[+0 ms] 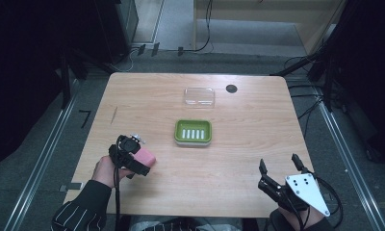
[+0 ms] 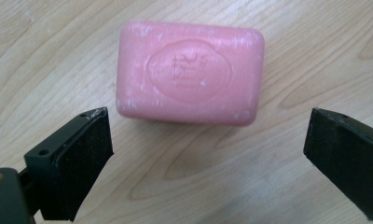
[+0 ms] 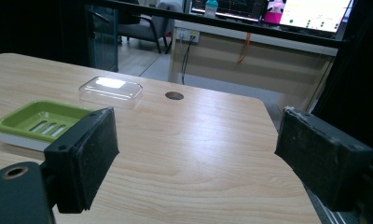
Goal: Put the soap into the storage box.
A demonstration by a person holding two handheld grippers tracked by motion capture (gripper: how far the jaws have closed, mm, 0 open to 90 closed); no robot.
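Observation:
A pink soap bar (image 2: 189,72) with a stamped oval lies flat on the wooden table (image 1: 238,159); in the high view the soap (image 1: 146,157) sits at the near left. My left gripper (image 2: 208,154) hovers open just short of it, jaws wide, nothing between them. In the high view the left gripper (image 1: 133,156) is right beside the soap. A green soap dish (image 1: 193,132) with a white slotted insert sits at the table's middle, also in the right gripper view (image 3: 35,120). My right gripper (image 1: 279,166) stands open near the front right edge, holding nothing (image 3: 196,158).
A clear plastic lid (image 1: 199,96) lies behind the dish, next to a dark round cable hole (image 1: 231,88). Beyond the table's far edge are cables on the floor and a wooden partition; dark stands flank both sides.

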